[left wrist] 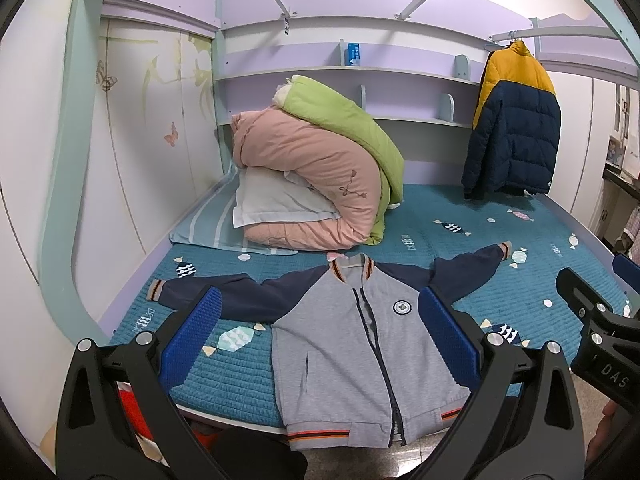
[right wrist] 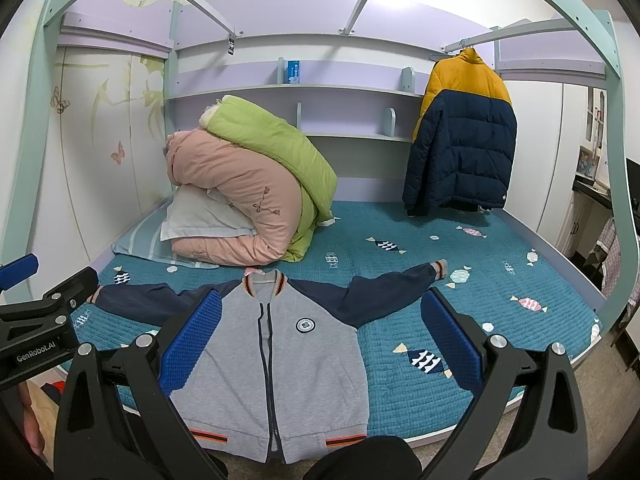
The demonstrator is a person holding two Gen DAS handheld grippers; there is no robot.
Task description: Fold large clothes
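While the jacket (left wrist: 352, 344) lies flat, unfolded, sleeves spread on the bed (left wrist: 500, 220), your left gripper (left wrist: 320, 344) and right gripper (right wrist: 322, 344) hover, jaws spread, empty; every fold remains.

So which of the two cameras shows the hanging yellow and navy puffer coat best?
The right wrist view: the puffer coat hangs larger there and nearer the middle, hanger and hem both clear. In the left wrist view the same coat shows whole too, but smaller and pushed toward the curved right edge.
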